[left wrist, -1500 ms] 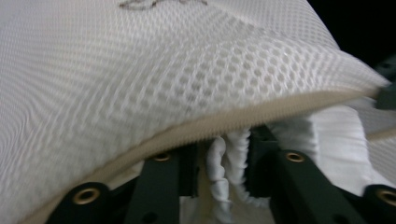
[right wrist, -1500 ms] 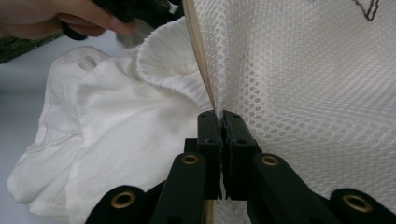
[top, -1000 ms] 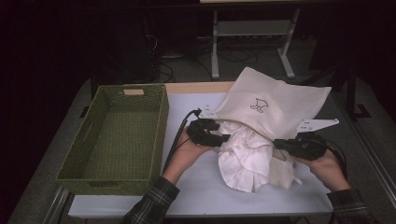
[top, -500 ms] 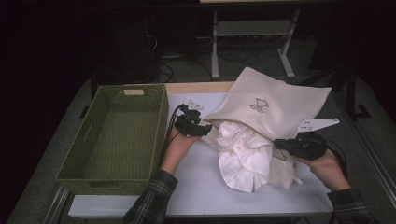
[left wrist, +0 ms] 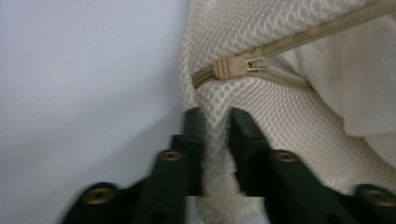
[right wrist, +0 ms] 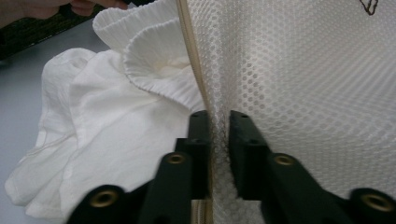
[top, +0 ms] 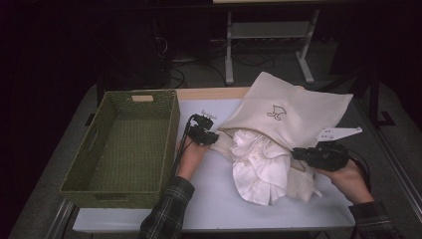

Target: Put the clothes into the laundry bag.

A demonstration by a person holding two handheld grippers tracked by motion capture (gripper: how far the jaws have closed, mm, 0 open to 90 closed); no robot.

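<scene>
Mesh bag (top: 293,112) btw. both claws (L (top: 213,138), R (top: 297,153))

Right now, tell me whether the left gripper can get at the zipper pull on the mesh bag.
Probably yes. The left gripper is pinching the mesh bag just below the zipper pull, nothing between them; it must let go first.

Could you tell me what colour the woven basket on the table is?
Olive green; the basket shows best in the high view.
</scene>
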